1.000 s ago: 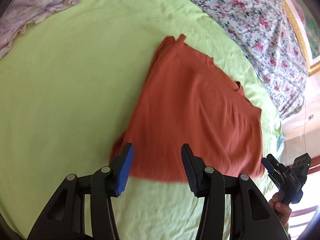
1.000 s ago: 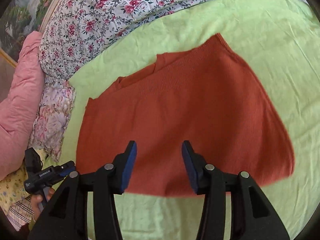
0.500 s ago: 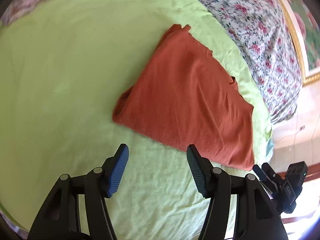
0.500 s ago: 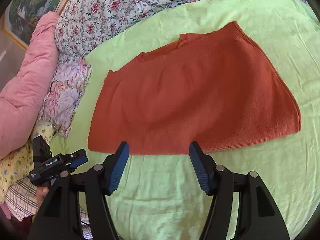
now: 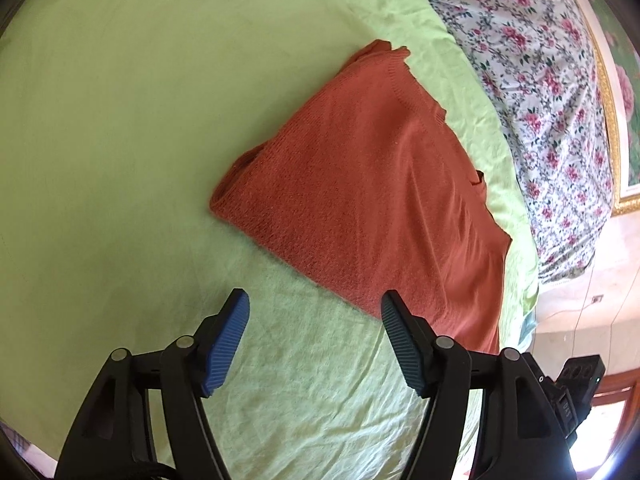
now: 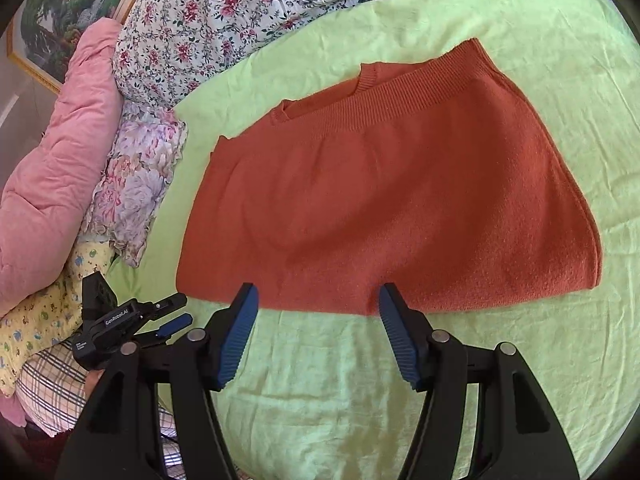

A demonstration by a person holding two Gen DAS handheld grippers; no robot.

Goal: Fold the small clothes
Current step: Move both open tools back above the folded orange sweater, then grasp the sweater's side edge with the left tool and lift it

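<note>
A folded rust-orange knit sweater (image 6: 384,200) lies flat on the lime-green bedsheet (image 6: 520,380), its ribbed hem toward 12 o'clock in the right wrist view. The right gripper (image 6: 316,336) hangs spread and empty just short of the sweater's near edge. The left gripper (image 5: 314,344) is likewise spread, holding nothing, with the sweater (image 5: 372,196) lying toward 1 o'clock. A floral quilt (image 6: 248,12) borders the sheet.
</note>
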